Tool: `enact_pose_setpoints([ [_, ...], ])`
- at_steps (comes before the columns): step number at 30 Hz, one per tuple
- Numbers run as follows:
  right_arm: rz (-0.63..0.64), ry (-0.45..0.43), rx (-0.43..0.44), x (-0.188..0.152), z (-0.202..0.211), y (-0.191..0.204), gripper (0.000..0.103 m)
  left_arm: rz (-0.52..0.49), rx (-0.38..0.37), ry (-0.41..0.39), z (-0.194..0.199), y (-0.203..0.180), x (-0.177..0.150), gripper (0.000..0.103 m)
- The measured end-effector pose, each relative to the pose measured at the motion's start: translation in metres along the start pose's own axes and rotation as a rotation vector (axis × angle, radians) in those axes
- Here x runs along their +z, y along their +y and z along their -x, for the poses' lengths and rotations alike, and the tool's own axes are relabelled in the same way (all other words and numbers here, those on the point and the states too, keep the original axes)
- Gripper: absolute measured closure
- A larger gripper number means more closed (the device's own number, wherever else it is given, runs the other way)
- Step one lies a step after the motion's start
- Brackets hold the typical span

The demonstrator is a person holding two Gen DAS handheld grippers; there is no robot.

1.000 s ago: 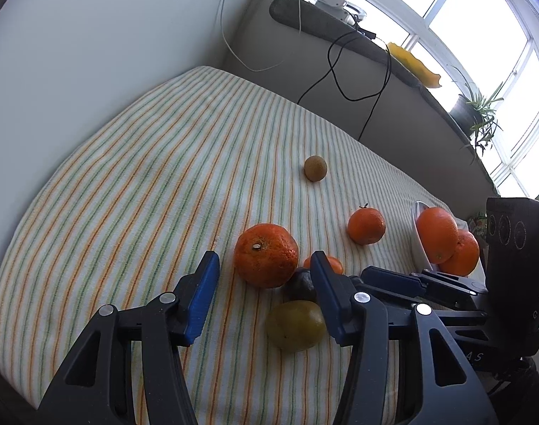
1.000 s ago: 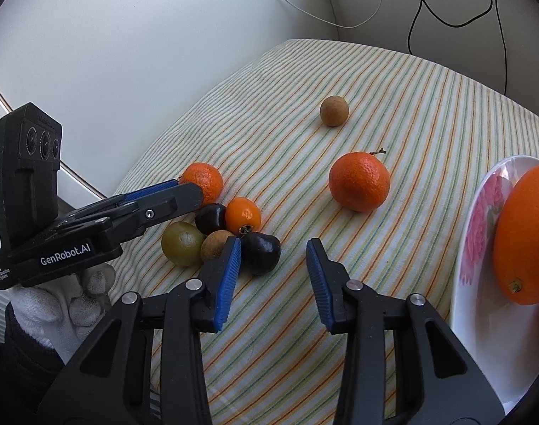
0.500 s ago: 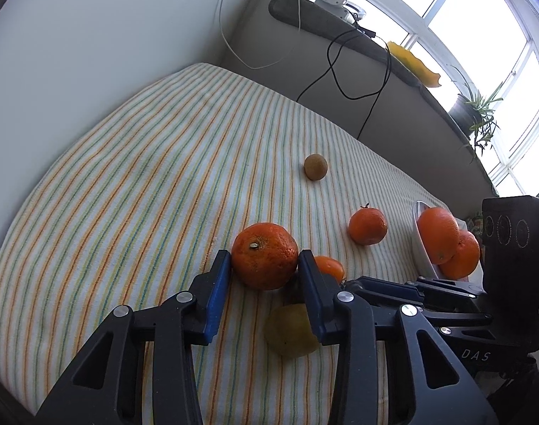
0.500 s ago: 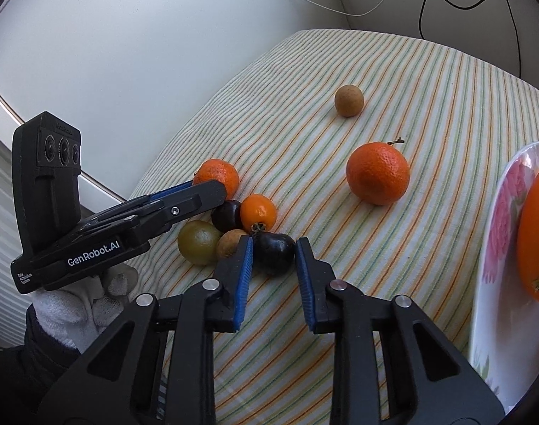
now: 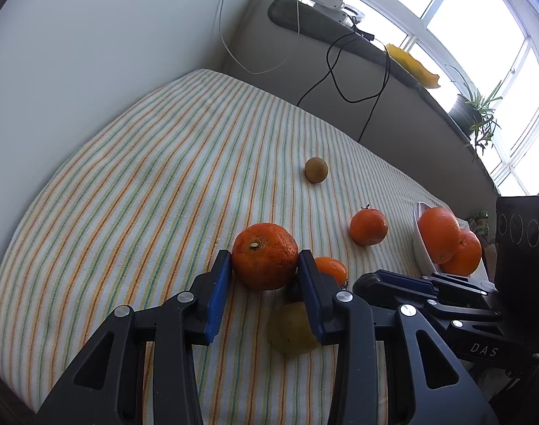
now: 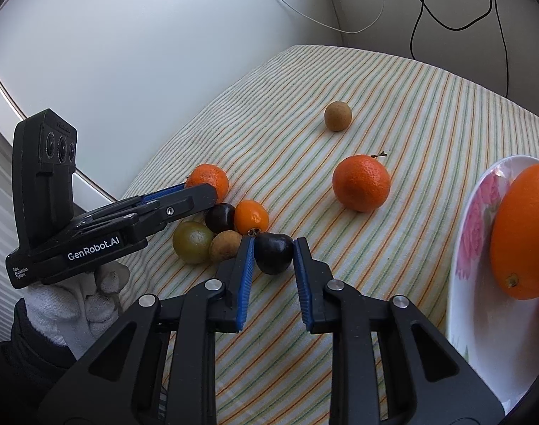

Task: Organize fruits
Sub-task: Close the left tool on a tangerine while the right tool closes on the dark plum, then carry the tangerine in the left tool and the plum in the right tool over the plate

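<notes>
While both claws sit low over the striped cloth point(image 5: 170, 163), each has closed in on a fruit. The left claw point(image 5: 264, 265) has its blue pads point(image 5: 218, 294) pressed against either side of a large tangerine point(image 5: 264, 260), narrowed to the fruit's width; whether the fruit is lifted or resting on the cloth cannot be told. Behind its right finger, at about 3 o'clock from the tangerine, a small orange fruit point(image 5: 331, 269) is half hidden, and a yellow-green fruit point(image 5: 290, 329) at 6 o'clock is partly covered by the same finger.

The right claw point(image 6: 273, 251) stands nearly closed around a dark plum point(image 6: 273, 253); its left pad touches the skin, while the right pad sits so close that contact is hard to judge. At 9 o'clock from the plum lies a tan fruit point(image 6: 225, 246), then a green one point(image 6: 193, 242); a second dark fruit point(image 6: 219, 217) and a small orange one point(image 6: 251, 216) crowd at 11 o'clock.

A stemmed mandarin point(image 6: 361, 182) lies apart at 1 o'clock, and a brown round fruit point(image 6: 337, 116) farther off at 12. The plate point(image 6: 478, 233) at 3 o'clock is cut off by the frame edge, as is the orange point(image 6: 524, 233) on it; a second orange point(image 5: 464, 253) behind it shows only in the left view. A white-gloved hand point(image 6: 74, 297) holding the left claw is partly hidden beneath its body.
</notes>
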State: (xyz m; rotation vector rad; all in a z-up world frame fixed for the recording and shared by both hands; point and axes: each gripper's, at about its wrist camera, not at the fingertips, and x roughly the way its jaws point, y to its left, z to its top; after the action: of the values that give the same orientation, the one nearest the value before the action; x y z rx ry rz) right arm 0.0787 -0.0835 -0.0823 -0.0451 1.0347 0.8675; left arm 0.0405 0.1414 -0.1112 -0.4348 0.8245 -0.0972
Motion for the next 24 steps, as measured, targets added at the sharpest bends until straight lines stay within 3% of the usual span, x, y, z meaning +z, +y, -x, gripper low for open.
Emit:
enact_pose_setpoints([
  [11, -0.011, -0.045, 0.001, -0.009, 0.030, -0.006, 0.080, -0.003, -0.012, -0.030, 0.015, -0.005, 0.004, 0.066],
  [24, -0.027, -0.123, -0.041, -0.023, 0.085, -0.018, 0.080, -0.061, -0.086, -0.042, 0.022, -0.046, 0.002, 0.066],
])
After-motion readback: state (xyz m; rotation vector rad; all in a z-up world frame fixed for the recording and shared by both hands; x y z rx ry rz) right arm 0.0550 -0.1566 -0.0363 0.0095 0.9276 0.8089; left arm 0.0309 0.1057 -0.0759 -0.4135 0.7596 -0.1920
